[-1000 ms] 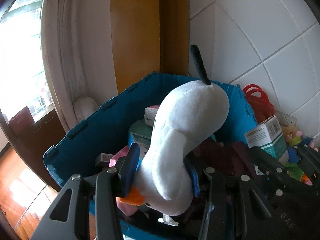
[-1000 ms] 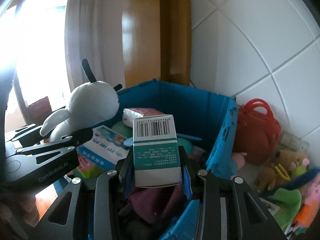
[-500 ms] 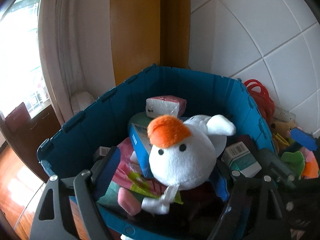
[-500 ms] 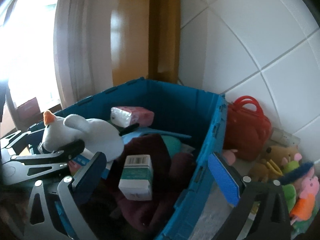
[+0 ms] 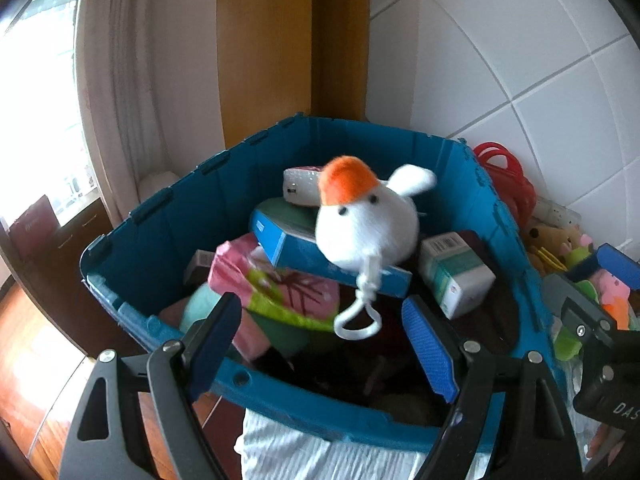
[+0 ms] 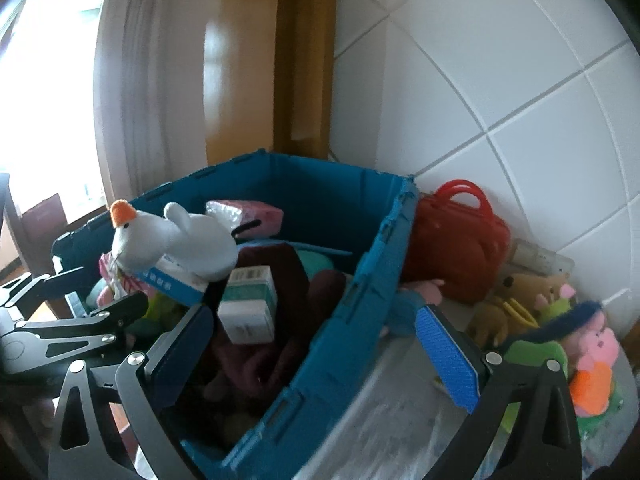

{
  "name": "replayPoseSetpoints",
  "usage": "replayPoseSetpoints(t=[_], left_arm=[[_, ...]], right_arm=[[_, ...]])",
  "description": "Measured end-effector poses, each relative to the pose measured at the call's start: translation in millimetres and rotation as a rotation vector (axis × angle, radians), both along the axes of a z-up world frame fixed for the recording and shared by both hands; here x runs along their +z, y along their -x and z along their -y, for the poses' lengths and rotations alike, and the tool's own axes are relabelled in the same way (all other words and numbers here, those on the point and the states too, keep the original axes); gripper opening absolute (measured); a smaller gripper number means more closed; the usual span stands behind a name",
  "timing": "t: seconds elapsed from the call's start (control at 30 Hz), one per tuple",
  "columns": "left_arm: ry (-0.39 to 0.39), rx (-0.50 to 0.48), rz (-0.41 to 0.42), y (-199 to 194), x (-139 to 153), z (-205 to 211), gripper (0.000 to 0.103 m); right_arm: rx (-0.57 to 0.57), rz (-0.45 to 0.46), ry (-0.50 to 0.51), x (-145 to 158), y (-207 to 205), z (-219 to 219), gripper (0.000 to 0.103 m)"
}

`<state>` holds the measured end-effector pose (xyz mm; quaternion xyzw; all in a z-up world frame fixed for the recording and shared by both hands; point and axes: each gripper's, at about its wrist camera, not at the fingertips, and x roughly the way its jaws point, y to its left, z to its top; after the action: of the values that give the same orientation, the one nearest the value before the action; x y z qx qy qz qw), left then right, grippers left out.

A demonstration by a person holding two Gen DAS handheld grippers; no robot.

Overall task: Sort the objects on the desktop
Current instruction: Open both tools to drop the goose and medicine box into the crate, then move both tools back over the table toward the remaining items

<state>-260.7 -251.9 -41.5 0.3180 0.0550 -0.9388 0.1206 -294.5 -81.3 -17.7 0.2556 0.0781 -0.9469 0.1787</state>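
You have just let go of two things, and both now lie inside the blue bin (image 5: pixel 256 200). A second ago your left hand-held gripper (image 5: pixel 332 340) was clamped on the white plush duck (image 5: pixel 366 226), and your right hand-held gripper (image 6: pixel 320 344) was clamped on the small green-and-white carton (image 6: pixel 250 304). Now the duck rests on top of the blue box (image 5: pixel 304 248) near the far side of the bin, with its white clip loop (image 5: pixel 356 320) hanging toward you. The carton sits to the right of the duck, on the dark red cloth (image 6: pixel 280 272). In my judgement, this means one step of sorting is finished for each hand.

Your left hand-held gripper stands wide open above the near wall of the bin, and nothing is between its blue pads (image 5: pixel 430 352). Your right hand-held gripper is spread fully and also holds nothing; its left finger is over the bin and its right finger is over the surface (image 6: pixel 380 420) outside.

More toys wait on the right: a red bag (image 6: pixel 460 248), a brown bear (image 6: pixel 508 300) and a pink pig plush (image 6: pixel 596 344). I think these are the next candidates.
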Motion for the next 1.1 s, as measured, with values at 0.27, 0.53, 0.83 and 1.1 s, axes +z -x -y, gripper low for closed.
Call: replayPoseSetpoints(t=[0.27,0.53,0.83,1.1], left_arm=[[0.009,-0.091,-0.022,-17,4,-46,0.083],[0.032,-0.234,-0.007,-30,1,-142,0.083],[0.012,-0.32,0.02,-69,-11,-271,0.083],[0.009,-0.39,0.074,-106,-32,-378,0.083]], right_arm=[[-0.103,-0.007,0.001,-1,-27,-46,0.103],[-0.226,0.007,0.015,-4,-60,-134,0.103],[-0.328,0.033,0.011,-17,-114,-269,0.103],[-0.405,0.077,0.021,-35,-163,-390,0.103]])
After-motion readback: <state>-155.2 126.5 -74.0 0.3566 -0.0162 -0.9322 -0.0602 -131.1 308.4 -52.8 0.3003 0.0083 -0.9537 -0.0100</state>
